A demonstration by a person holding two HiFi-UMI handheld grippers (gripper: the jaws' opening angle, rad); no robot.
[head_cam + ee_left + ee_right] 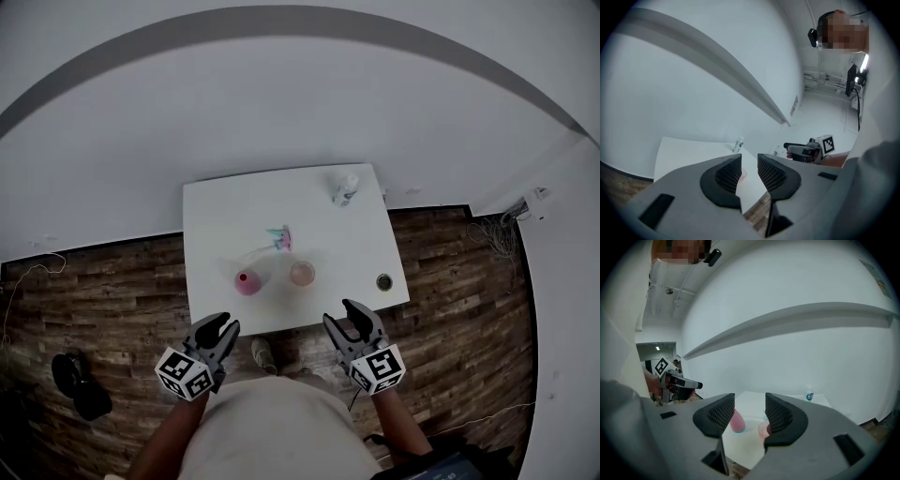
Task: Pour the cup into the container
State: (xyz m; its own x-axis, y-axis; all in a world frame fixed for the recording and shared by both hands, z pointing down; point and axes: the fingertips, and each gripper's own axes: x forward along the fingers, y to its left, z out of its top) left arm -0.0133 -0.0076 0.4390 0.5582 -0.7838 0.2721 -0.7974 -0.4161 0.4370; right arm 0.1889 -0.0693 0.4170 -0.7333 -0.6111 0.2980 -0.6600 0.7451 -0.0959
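The left tongs point(223, 325) and right tongs point(343, 316) are hovering just short of the desk's point(216, 216) near edge, each slightly spread and gripping nothing. Beyond them, the pink cup point(247, 281) is standing near that edge, left of the translucent container point(302, 274). A small bottle point(345, 187) is standing at the far right corner.

— What's the floor like here?
— Dark wood planks point(94, 291), with a small white table point(216, 216) standing at the wall.
— And the wall?
— Plain white wall point(281, 103), one grey band point(797, 323) running along it. Loose cables point(495, 234) lie near the right corner.
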